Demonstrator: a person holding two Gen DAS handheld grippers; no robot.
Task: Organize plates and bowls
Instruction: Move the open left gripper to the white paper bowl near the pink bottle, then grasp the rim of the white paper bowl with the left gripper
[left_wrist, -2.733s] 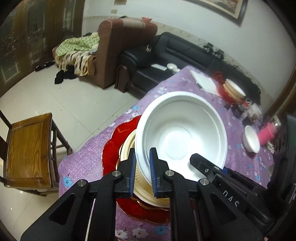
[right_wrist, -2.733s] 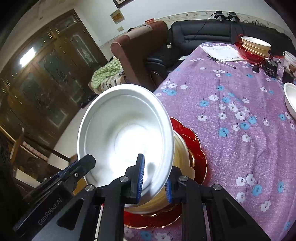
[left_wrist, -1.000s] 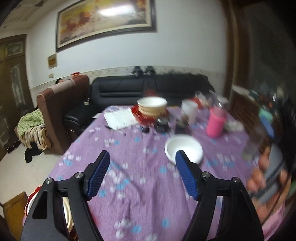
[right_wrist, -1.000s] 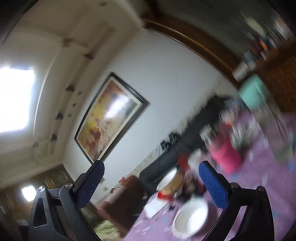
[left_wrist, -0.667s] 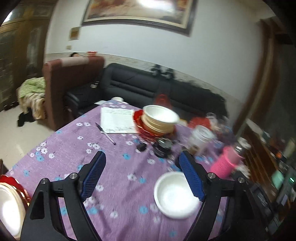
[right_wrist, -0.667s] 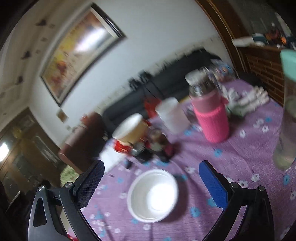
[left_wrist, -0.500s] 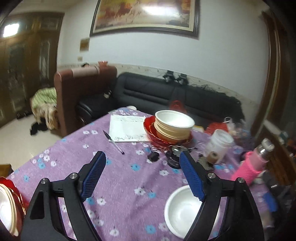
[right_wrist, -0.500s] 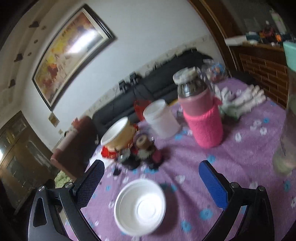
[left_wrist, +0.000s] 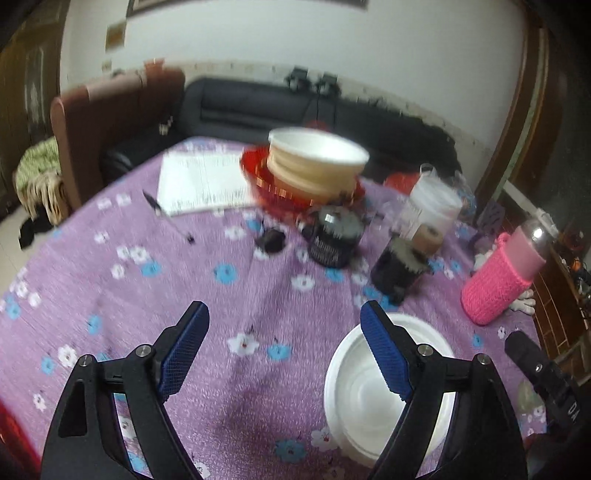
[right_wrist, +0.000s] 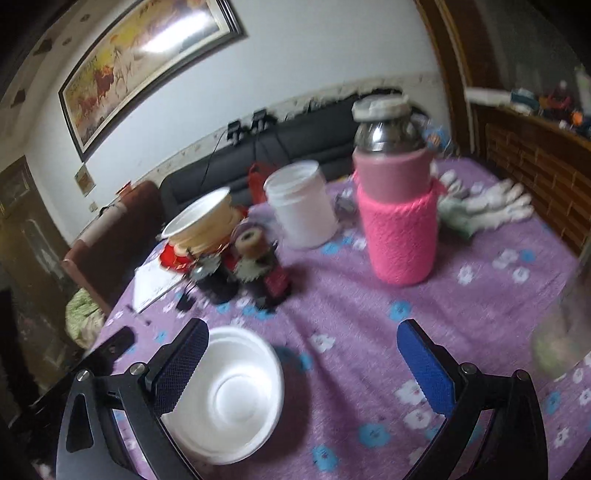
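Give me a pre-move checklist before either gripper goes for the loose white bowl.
1. Left gripper open and empty: ok.
2. Right gripper open and empty: ok.
3. White bowl upright on the purple tablecloth, nothing inside: ok.
4. Bowl centred between either gripper's fingers: not ok; it sits off to one side in both views.
5. Pink-sleeved bottle apart from the bowl: ok.
6. Bowl stack on the red plate steady enough to receive another: cannot tell, blurred.

Bare cloth (left_wrist: 192, 280) ahead; jars (left_wrist: 334, 236) crowd beyond bowl (left_wrist: 369, 391).
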